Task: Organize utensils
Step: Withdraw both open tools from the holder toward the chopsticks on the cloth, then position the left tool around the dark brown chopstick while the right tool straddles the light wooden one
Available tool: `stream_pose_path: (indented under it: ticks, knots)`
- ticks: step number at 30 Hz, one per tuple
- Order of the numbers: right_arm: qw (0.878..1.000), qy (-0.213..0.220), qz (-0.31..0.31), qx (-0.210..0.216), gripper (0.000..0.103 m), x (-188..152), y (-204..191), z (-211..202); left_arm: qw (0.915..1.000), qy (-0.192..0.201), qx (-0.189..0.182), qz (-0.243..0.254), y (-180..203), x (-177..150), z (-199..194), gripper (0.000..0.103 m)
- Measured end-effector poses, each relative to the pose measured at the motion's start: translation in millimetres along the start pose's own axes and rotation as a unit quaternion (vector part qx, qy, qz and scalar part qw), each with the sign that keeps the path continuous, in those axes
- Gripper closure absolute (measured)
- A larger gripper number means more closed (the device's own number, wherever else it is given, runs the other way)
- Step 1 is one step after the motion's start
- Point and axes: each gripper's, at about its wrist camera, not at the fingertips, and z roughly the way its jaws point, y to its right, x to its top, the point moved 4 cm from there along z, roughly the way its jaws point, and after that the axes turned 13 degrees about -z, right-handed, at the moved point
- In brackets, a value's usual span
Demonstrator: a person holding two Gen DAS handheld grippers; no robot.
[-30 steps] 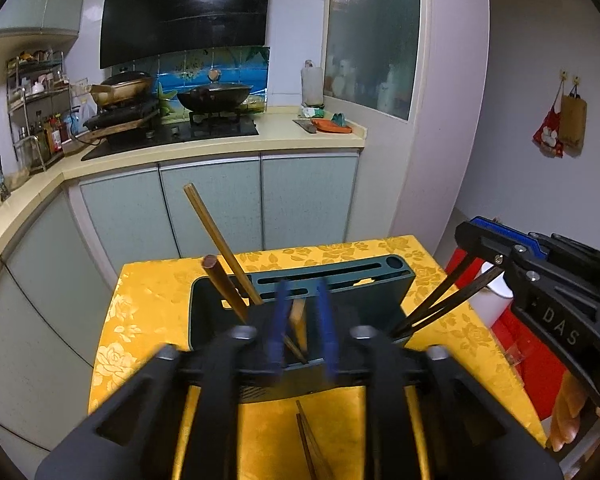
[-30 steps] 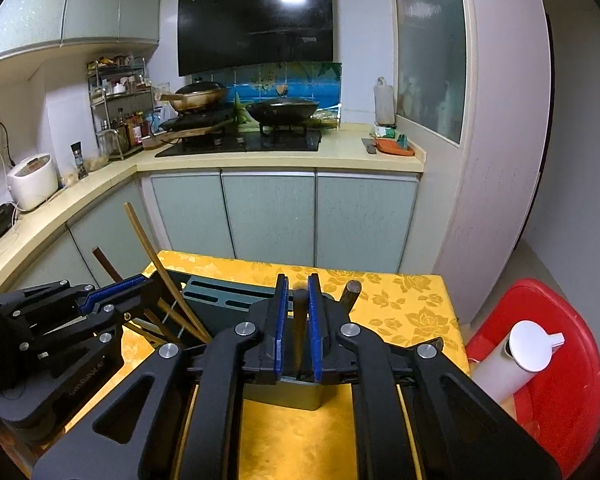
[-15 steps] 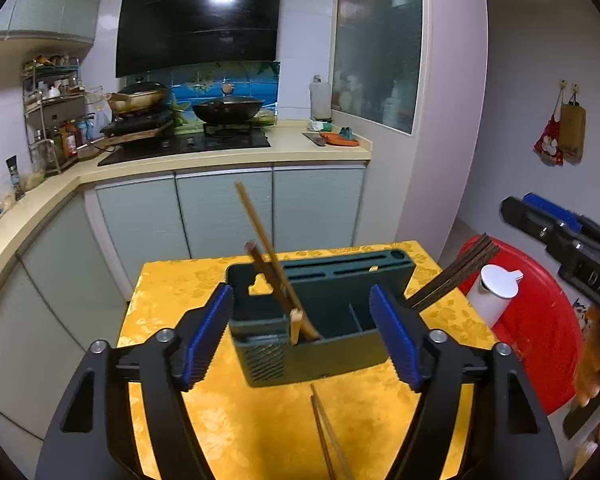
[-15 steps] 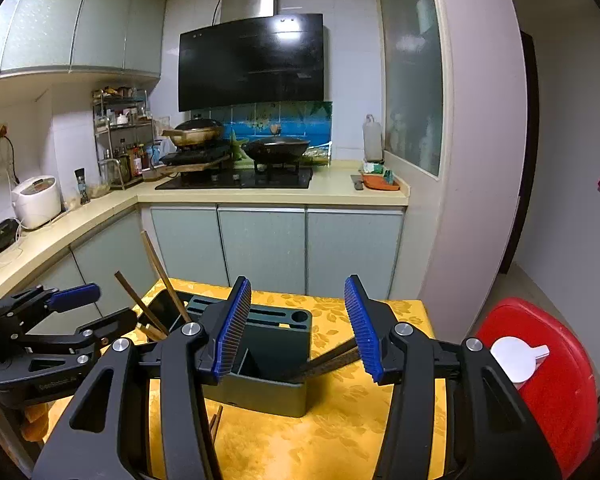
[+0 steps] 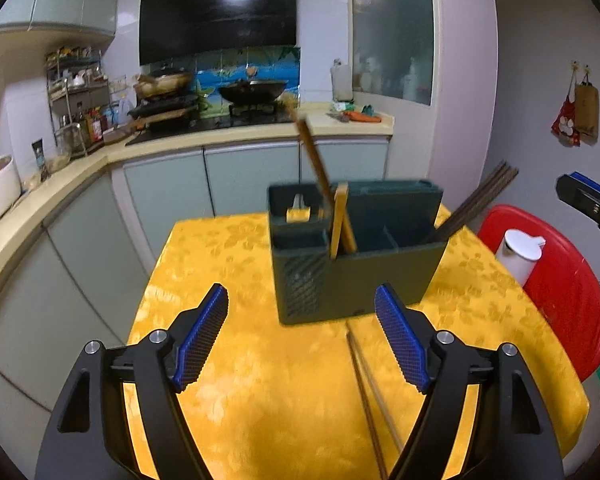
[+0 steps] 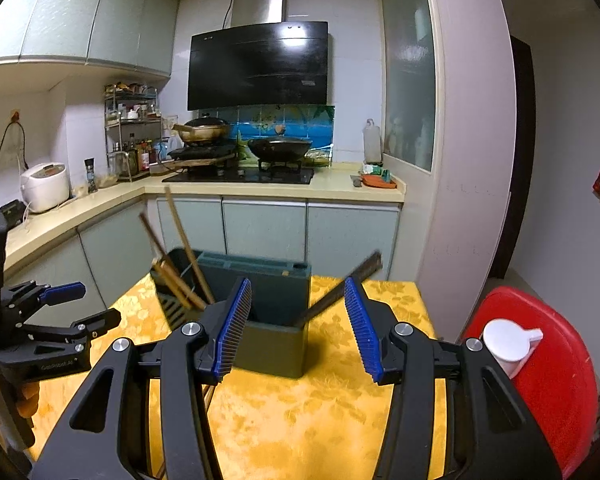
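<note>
Utensils were gathered around one landmark, the dark green holder (image 5: 356,264), which stood on the yellow tablecloth (image 5: 228,264). Behind the holder ran the kitchen counter (image 6: 276,188). Short of the holder hung the left gripper (image 5: 302,340), jaws opening, nothing between them; likewise the right gripper (image 6: 296,324), spread and empty. Inside the holder leaned light wooden chopsticks (image 5: 320,172); dark chopsticks (image 5: 476,200) poked from its right end. Two more chopsticks (image 5: 372,392) lay before it.

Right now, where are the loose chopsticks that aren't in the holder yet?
In the left wrist view, the loose chopsticks lie flat on the yellow tablecloth, just in front of the dark green holder, near the right finger of the left claw.
</note>
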Motion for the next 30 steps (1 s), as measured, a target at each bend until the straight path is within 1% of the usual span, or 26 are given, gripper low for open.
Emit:
stream_pose_path:
  ticks: [5, 9, 11, 14, 17, 21, 30]
  knots:
    - [1.000, -0.019, -0.001, 0.008, 0.055, -36, -17, -4, 0.9997, -0.018, 0.012, -0.008, -17, -36, 4, 0.029]
    - [0.999, -0.046, -0.001, 0.017, 0.055, -69, -30, -5, 0.9991, -0.037, 0.018, -0.009, -26, -70, 7, 0.029]
    - [0.998, -0.058, 0.005, 0.023, 0.055, -82, -33, -5, 0.9988, -0.044, 0.021, -0.004, -26, -85, 8, 0.029]
    - [0.996, -0.079, 0.022, 0.032, 0.055, -104, -37, -5, 0.9979, -0.063, 0.014, 0.003, -23, -107, 9, 0.029]
    - [0.995, -0.089, 0.030, 0.036, 0.055, -115, -40, -6, 0.9967, -0.081, 0.003, 0.008, -17, -131, 4, 0.029]
    - [0.994, -0.096, 0.034, 0.044, 0.055, -127, -43, -10, 0.9952, -0.096, -0.005, 0.016, -9, -156, -5, 0.029]
    - [0.993, -0.097, 0.035, 0.052, 0.055, -134, -48, -14, 0.9912, -0.124, -0.037, 0.029, 13, -193, -25, 0.030]
